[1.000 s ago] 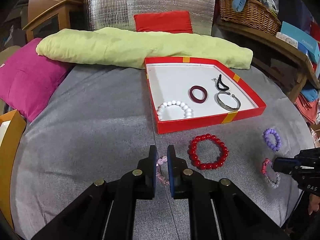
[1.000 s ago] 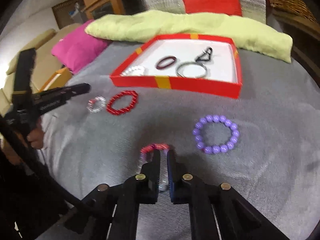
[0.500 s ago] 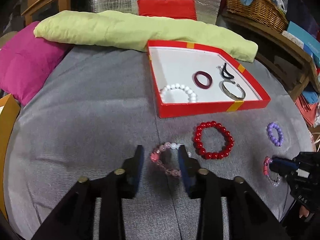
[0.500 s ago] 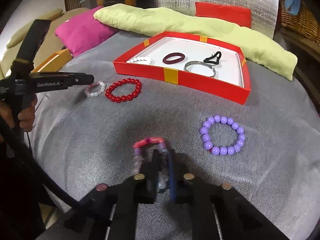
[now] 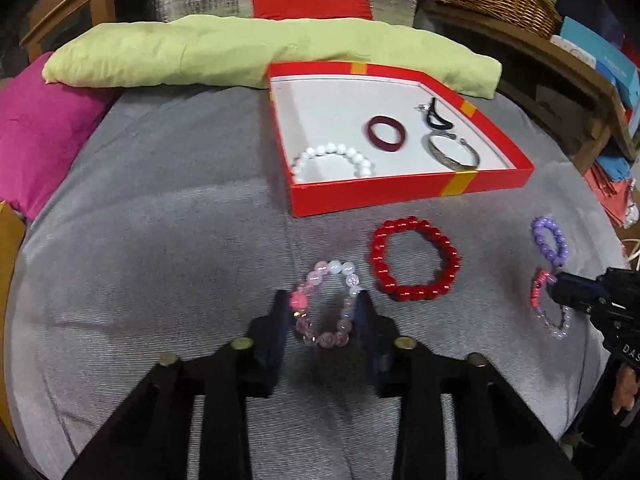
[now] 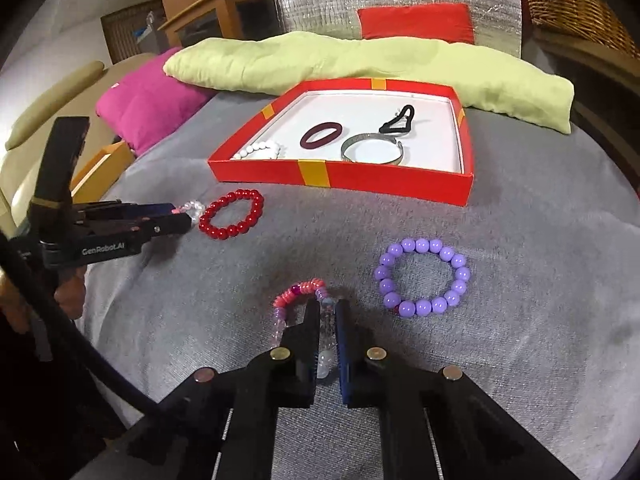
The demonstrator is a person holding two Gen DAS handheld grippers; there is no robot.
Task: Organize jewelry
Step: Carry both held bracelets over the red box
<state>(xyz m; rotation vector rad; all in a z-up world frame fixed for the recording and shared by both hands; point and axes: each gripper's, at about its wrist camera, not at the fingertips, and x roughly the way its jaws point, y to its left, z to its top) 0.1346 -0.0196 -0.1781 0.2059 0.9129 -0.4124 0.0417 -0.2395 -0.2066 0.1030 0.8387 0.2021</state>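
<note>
My left gripper [image 5: 322,312] is spread wide around the pink bracelet [image 5: 326,308], just short of the red box [image 5: 404,196]; right gripper [image 6: 328,320] pinches the multicolor bracelet [image 6: 298,294].

Both wrist cams low, facing red tray [image 5: 404,200]

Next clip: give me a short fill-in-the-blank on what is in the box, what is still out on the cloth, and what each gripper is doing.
1. The red box holds ___ pieces of jewelry.
2. The left gripper is open, its fingers on either side of the ___ bead bracelet.
3. The right gripper is shut on the multicolor bracelet, which lies just left of the ___ bead bracelet.
4. The red bead bracelet lies on the grey cloth, ___ the box.

Missing words: four; pink; purple; outside
</note>
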